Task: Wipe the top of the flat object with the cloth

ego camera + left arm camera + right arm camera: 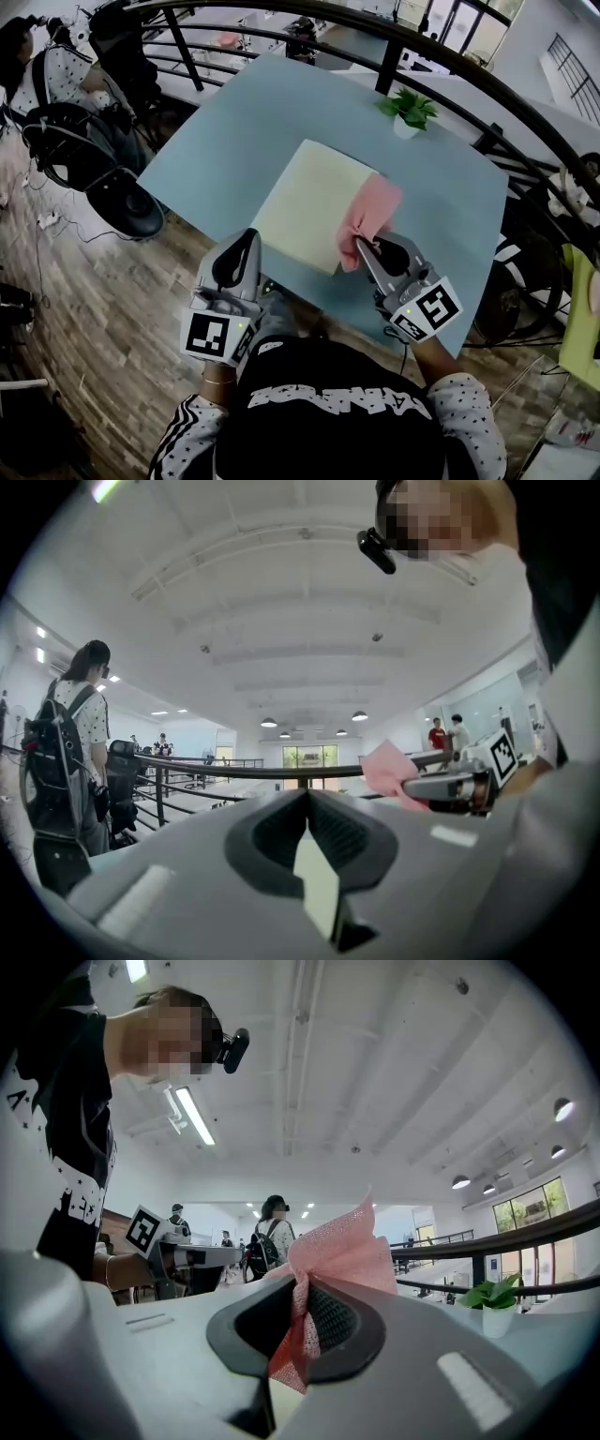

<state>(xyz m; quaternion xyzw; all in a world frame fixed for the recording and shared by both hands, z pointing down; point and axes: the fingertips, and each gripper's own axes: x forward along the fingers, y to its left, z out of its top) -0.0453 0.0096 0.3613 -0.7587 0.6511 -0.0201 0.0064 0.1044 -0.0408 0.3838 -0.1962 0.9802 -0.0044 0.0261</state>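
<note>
Right gripper (359,246) has its jaws closed tight on a bunched pink cloth (372,216), which lies on the right edge of the flat object (305,202). This pale sheet sits at the near edge of the table (234,122). Left gripper (248,236) has its jaws together with nothing between them, its tip at the sheet's near left corner. Judgement: the cloth is in contact, but the top shows no wipe marks, so the sweep across to the left edge appears to be left.
</note>
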